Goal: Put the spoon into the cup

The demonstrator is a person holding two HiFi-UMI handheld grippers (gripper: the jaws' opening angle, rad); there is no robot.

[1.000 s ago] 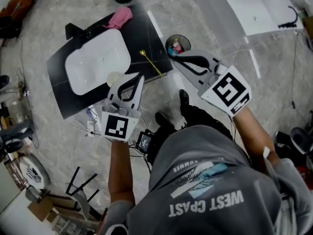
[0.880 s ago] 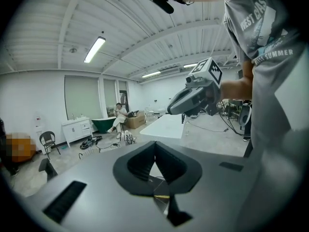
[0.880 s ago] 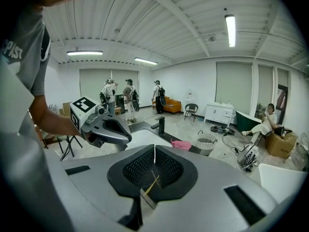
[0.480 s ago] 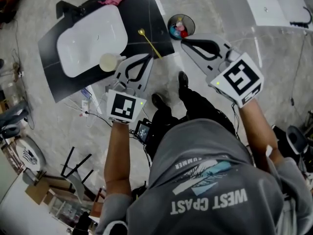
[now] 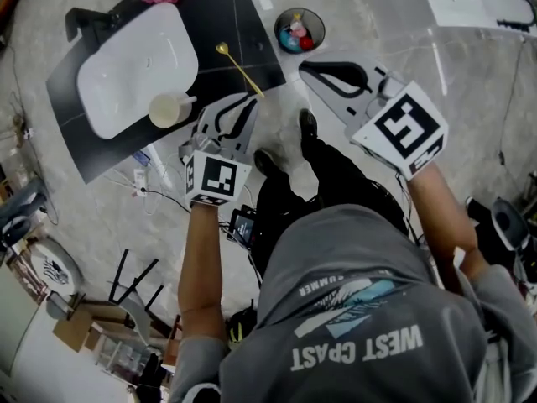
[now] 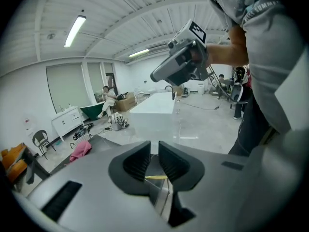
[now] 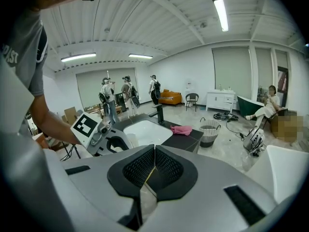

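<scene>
Gold on black: target the slim gold metal spoon (image 5: 239,67), flat on the black slab table (image 5: 214,23) near its right corner, apart from the small cream cup (image 5: 166,110) at the near corner of the white basin (image 5: 126,65). On the left tongs (image 5: 250,99), a narrow gap, just been opening, nothing gripped; spread wider, straddle the handle, pinch low. On the right tongs (image 5: 304,65), pressed together, empty. Mind the table edge right below; open floor behind, small round bin (image 5: 299,30) beyond.
</scene>
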